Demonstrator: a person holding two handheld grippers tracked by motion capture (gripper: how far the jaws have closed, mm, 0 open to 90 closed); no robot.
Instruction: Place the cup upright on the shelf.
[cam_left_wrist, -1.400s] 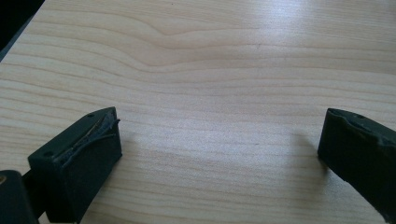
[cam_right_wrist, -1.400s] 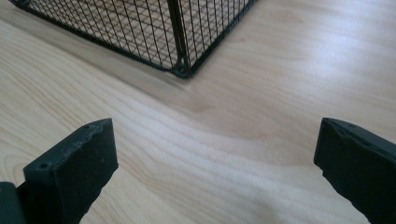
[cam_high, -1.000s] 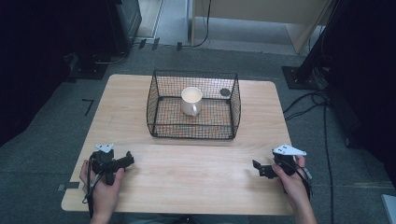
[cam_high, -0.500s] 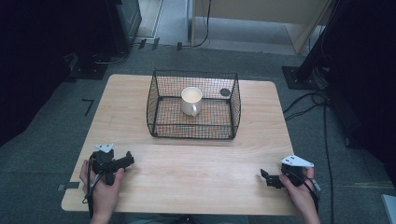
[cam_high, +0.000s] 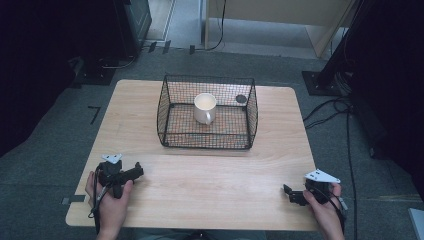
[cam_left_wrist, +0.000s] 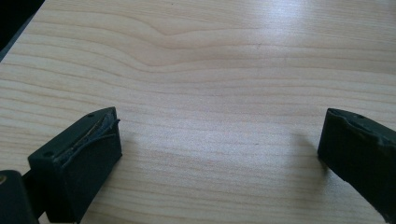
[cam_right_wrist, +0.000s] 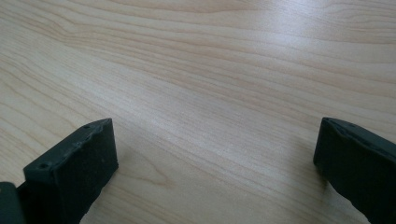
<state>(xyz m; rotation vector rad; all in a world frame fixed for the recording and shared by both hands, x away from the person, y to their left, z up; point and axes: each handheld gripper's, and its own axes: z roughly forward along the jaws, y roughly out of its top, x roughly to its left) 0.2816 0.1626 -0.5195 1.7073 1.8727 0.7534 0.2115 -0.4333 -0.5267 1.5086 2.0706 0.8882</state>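
Near the front edge of the wooden table (cam_high: 210, 185), the left gripper (cam_high: 131, 173) and the right gripper (cam_high: 289, 192) rested low over the bare wood, both with jaws spread wide and nothing between them. They were well apart from each other, one at the near left, one at the near right. Farther back, the white mug (cam_high: 205, 108) stood upright inside the black wire basket (cam_high: 170, 120), with a small dark round thing (cam_high: 241, 99) at its far right. The work looked either finished or not begun; I could not tell which.
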